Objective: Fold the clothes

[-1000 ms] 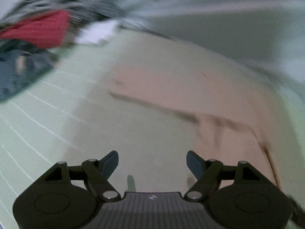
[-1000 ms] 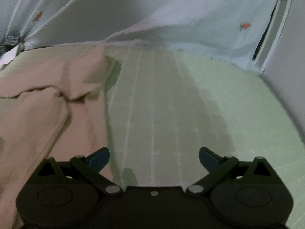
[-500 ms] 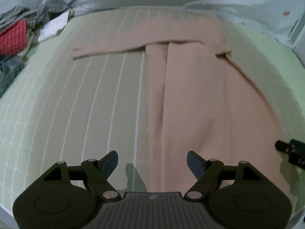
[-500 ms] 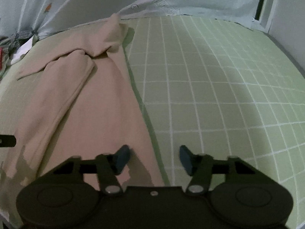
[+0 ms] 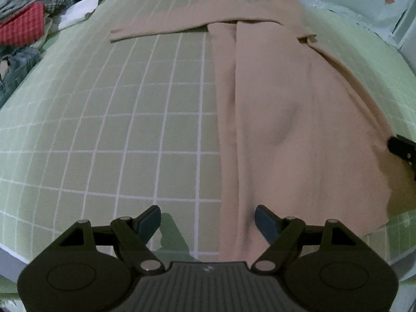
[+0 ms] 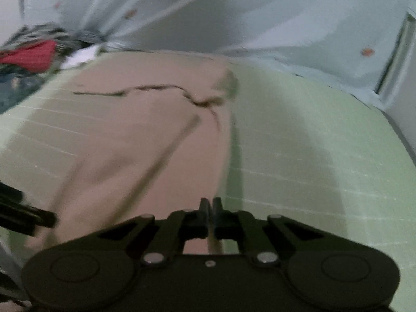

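Here, beige garment (image 5: pixel 286 119) spread lengthwise on green checked sheet (image 5: pixel 117 130), one sleeve across its far end; left gripper (image 5: pixel 208 219) wide open over garment's near left edge; right gripper (image 6: pixel 210 208) pinched shut on garment's near right edge; clothes pile (image 5: pixel 23 23) far left of garment

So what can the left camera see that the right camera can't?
Only the left wrist view shows the white grid lines on the green sheet clearly, the long sleeve stretched out to the side, and the open left gripper over the near hem. Only the right wrist view shows the right gripper shut on the edge of the cloth; this view is blurred. Both show the beige garment spread out, the red cloth in the far pile, and the pale curtain behind.
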